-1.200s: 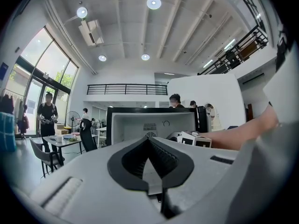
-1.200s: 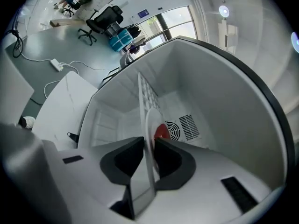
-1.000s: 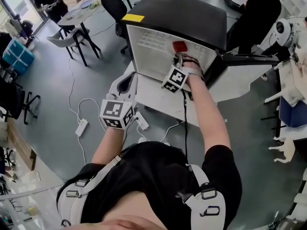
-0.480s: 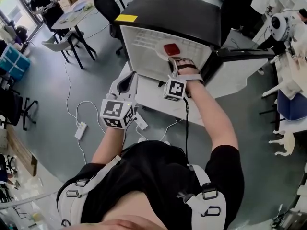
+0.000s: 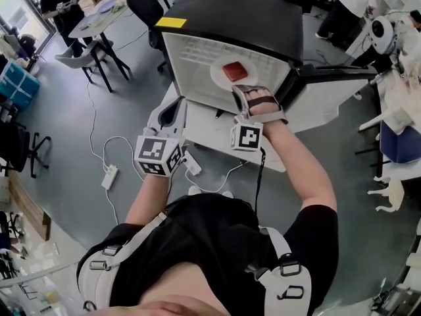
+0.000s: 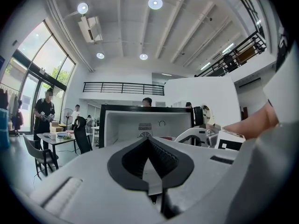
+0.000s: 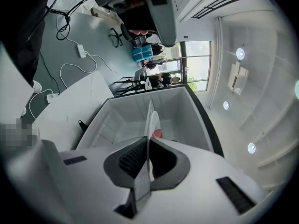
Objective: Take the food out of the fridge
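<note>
A small black-topped fridge (image 5: 230, 15) stands open on a white table (image 5: 214, 137), its white inside facing me. A white plate (image 5: 222, 79) carrying a red piece of food (image 5: 234, 70) sits at the fridge's front opening. My right gripper (image 5: 240, 91) is shut on the plate's near rim. In the right gripper view the plate (image 7: 152, 118) stands edge-on between the pads, with the red food (image 7: 158, 133) just beyond them. My left gripper (image 5: 172, 110) hovers left of the fridge, shut and holding nothing. The left gripper (image 6: 149, 141) points level at the fridge (image 6: 140, 120).
The fridge door (image 5: 329, 101) hangs open to the right. A power strip (image 5: 110, 175) and white cables lie on the floor at the left. Farther left stand a table with chairs (image 5: 99, 25) and blue crates (image 5: 20, 78). People are around the room's edges.
My right gripper has drawn back toward me with the plate and the red food, from deep in the fridge to its front opening. The left gripper has stayed put.
</note>
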`<state>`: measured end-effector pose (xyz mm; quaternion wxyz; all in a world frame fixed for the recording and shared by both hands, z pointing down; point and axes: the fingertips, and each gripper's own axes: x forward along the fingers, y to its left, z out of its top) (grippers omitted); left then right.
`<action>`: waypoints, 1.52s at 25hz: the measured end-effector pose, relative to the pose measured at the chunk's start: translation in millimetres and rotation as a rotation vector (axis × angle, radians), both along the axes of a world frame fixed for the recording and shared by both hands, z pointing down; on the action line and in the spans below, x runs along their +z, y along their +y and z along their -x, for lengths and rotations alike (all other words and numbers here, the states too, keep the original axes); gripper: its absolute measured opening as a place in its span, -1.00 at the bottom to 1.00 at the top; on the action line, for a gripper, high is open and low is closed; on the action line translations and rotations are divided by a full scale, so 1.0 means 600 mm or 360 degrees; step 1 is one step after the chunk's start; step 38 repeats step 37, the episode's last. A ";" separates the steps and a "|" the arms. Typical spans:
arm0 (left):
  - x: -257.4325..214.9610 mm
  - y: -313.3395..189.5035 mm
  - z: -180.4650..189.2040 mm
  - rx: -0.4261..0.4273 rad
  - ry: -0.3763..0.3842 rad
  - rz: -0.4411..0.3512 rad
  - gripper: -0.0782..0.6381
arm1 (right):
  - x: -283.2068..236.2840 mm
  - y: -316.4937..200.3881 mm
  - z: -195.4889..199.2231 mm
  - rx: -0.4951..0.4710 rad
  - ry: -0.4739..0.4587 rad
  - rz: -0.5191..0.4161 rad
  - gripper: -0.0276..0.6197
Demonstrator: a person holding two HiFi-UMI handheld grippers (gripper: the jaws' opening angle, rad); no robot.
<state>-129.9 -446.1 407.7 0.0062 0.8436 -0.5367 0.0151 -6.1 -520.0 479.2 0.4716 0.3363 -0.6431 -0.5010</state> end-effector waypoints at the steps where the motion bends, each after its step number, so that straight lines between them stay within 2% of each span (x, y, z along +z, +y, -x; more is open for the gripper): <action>1: 0.001 0.000 -0.001 0.0003 0.0004 0.0004 -0.79 | -0.008 0.008 -0.001 -0.0010 -0.0001 -0.0020 -0.86; 11: 0.014 0.002 -0.003 0.0021 0.0008 0.0025 -0.79 | -0.036 0.106 0.004 -0.0098 -0.0091 -0.0019 -0.86; 15: 0.015 -0.001 -0.003 0.0025 0.0016 0.0029 -0.79 | -0.026 0.129 0.008 -0.0126 -0.0062 -0.0009 -0.86; 23: 0.008 -0.008 -0.021 0.0081 0.0022 0.0014 -0.79 | -0.017 0.125 0.007 -0.0105 -0.0101 0.0019 -0.86; 28: 0.009 -0.013 -0.025 0.0080 0.0013 0.0012 -0.79 | -0.012 0.122 0.001 -0.0099 -0.0064 0.0011 -0.86; 38: 0.003 -0.011 -0.030 0.0072 -0.0006 -0.0005 -0.79 | -0.022 0.111 -0.010 -0.0065 -0.0120 0.0008 -0.86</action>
